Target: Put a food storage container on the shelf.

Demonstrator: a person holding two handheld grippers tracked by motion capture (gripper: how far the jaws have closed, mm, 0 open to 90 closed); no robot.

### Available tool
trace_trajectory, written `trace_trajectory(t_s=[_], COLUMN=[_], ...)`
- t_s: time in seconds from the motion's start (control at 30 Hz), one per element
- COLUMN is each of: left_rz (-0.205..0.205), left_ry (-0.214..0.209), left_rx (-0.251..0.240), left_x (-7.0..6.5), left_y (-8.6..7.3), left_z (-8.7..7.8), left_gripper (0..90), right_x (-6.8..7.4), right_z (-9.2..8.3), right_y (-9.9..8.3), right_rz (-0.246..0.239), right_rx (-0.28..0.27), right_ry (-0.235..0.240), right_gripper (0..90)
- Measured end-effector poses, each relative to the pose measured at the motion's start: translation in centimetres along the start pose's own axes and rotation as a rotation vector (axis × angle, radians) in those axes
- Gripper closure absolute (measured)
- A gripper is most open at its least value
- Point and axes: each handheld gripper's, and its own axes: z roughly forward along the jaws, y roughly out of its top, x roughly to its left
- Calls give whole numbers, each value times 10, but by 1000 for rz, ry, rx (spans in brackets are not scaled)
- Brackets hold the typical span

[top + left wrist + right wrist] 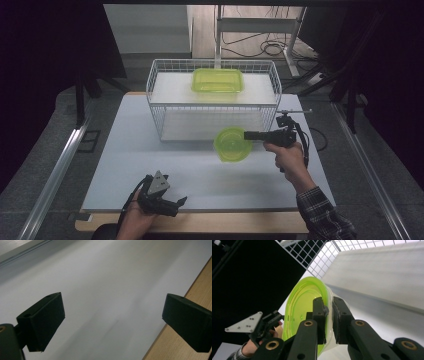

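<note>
Just in front of the white wire basket (pixel 165 107), the right tongs (pixel 246 134) pinch the rim of the round translucent green plastic bowl (pixel 233 144), holding it above the desk (pixel 150 160). Looks like the carry step: next, probably up over the basket wall, beside the rectangular green plastic container (pixel 218 80). Left tongs (pixel 112 320), well short of the basket, sit spread and empty.

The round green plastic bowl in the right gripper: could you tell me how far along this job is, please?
One rectangular green plastic container already sits in the white wire basket. The right gripper clamps the round green plastic bowl by its rim in front of the basket. Placing it inside seems left. The left gripper waits open.
</note>
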Motion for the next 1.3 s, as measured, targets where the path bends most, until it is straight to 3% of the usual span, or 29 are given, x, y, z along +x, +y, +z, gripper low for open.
trace_trajectory(t_s=[0.6, 1.3], left_rz=[3, 2], left_ry=[3, 2], left_rx=[4, -5], left_x=[0, 1], left_y=[0, 0], left_z=[-1, -1], left_gripper=[42, 43], right_x=[24, 47], right_z=[-9, -20], right_y=[35, 79], right_rz=[-22, -10], right_rx=[-55, -136], right_ry=[23, 67], right_gripper=[811, 811])
